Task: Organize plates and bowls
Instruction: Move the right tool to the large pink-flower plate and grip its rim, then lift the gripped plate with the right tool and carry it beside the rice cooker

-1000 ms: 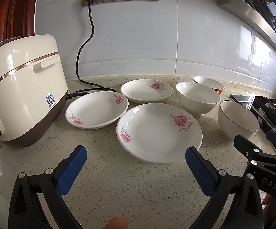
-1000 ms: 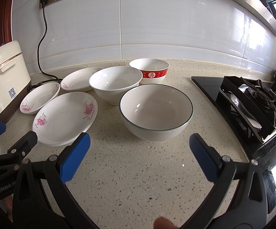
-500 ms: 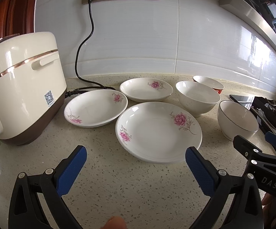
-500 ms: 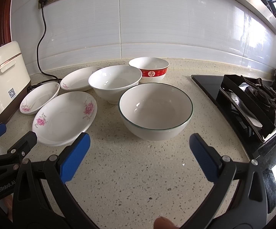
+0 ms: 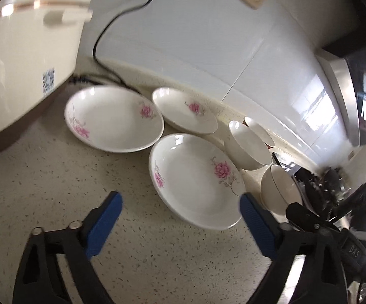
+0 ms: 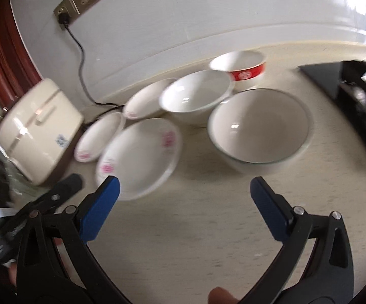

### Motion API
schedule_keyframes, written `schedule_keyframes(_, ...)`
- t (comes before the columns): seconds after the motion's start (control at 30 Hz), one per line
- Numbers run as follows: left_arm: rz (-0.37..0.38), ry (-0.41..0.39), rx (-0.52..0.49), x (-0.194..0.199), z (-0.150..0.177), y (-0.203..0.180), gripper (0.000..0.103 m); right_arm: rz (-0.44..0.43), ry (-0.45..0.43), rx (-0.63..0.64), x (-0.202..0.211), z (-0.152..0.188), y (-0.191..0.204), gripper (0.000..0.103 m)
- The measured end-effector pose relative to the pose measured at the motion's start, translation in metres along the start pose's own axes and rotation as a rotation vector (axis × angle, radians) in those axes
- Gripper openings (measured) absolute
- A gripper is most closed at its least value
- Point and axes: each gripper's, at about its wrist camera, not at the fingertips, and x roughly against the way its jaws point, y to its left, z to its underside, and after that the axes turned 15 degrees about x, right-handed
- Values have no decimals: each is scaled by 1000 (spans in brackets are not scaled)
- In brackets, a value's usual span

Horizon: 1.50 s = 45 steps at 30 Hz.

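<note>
The left gripper (image 5: 179,209) has its blue fingers (image 5: 104,224) spread apart, and they have just been closing a little, with nothing between them but bare table (image 5: 56,190). The big plate (image 5: 193,179) lies just ahead, its near rim close to the right finger but not touching it. Behind it sit the left plate (image 5: 113,119) and the back plate (image 5: 183,110), side by side. Two white bowls (image 5: 249,147) stand to the right, with another bowl (image 5: 275,190) nearer. A cream cooker (image 5: 23,50) stands at the left, its black cord (image 5: 117,20) going up the white wall. The table in front of the plates is open and speckled.

The right gripper (image 6: 184,195) also has its fingers (image 6: 99,210) spread wide, holding nothing. The green-rimmed bowl (image 6: 259,129) sits ahead, a bit to the right. The big plate (image 6: 140,157) lies near the left finger. Farther back are a white bowl (image 6: 195,96) and a red bowl (image 6: 241,65) near the wall. The picture is blurry. There is open table between the fingers and the bowl.
</note>
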Motion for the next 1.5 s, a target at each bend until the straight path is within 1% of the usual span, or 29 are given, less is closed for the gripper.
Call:
schedule_keyframes(0.03,25,33,18,-4,-5,3,79,-22,5,-21,-2,-3,0,101)
schedule_keyframes(0.07,41,81,46,-11,-10,6,73,-52,9,-44,-5,-7,-1,97)
schedule_keyframes(0.1,36,109,62,-16,-14,9,60,-78,22,-73,-9,-10,-2,95)
schedule_keyframes(0.17,49,157,84,-26,-19,13,49,-115,72,-126,-22,-14,-4,76)
schedule_keyframes(0.2,50,176,96,-30,-21,15,47,-126,99,-139,-29,-16,-3,73)
schedule_keyframes(0.23,51,189,105,-34,-23,16,46,-138,124,-147,-36,-17,-1,64)
schedule_keyframes(0.27,51,200,109,-37,-24,17,43,-152,142,-147,-43,-18,1,56)
schedule_keyframes(0.33,37,206,107,-43,-28,17,41,-164,174,-156,-56,-20,4,49)
schedule_keyframes(0.37,26,208,110,-43,-29,19,39,-167,182,-160,-62,-21,5,49)
schedule_keyframes(0.4,25,210,117,-44,-29,20,38,-137,173,-151,-63,-23,7,48)
schedule_keyframes(0.5,29,235,135,-53,-31,24,38,-112,173,-146,-67,-27,5,48)
schedule_keyframes(0.6,38,249,141,-52,-38,28,38,-64,197,-141,-72,-25,2,48)
schedule_keyframes(0.63,44,252,143,-55,-39,26,36,-51,202,-140,-74,-25,0,48)
schedule_keyframes(0.7,34,254,136,-57,-41,26,30,-55,211,-142,-81,-25,0,47)
schedule_keyframes(0.73,31,256,133,-58,-42,27,28,-59,218,-146,-85,-25,-1,46)
schedule_keyframes(0.8,30,267,139,-62,-43,30,17,-58,224,-148,-93,-26,-2,42)
schedule_keyframes(0.87,26,273,142,-64,-43,35,11,-59,224,-157,-101,-27,-5,38)
schedule_keyframes(0.9,35,270,148,-65,-43,36,11,-66,226,-163,-104,-26,-7,36)
schedule_keyframes(0.97,21,257,133,-63,-43,36,11,-70,224,-163,-110,-27,-7,24)
schedule_keyframes(1.07,-5,249,113,-59,-39,33,10,-87,239,-144,-104,-25,-7,18)
schedule_keyframes(1.13,-26,262,87,-52,-32,30,10,-83,235,-128,-94,-19,-6,17)
schedule_keyframes(1.2,-35,255,69,-40,-25,32,10,-85,235,-117,-88,-14,-1,17)
schedule_keyframes(1.3,-24,233,63,-18,-15,41,10,-99,227,-86,-75,-3,15,17)
schedule_keyframes(1.37,-19,217,66,0,-8,50,10,-116,216,-66,-64,3,26,17)
schedule_keyframes(1.5,-29,193,110,40,7,74,10,-147,216,-40,-48,17,55,17)
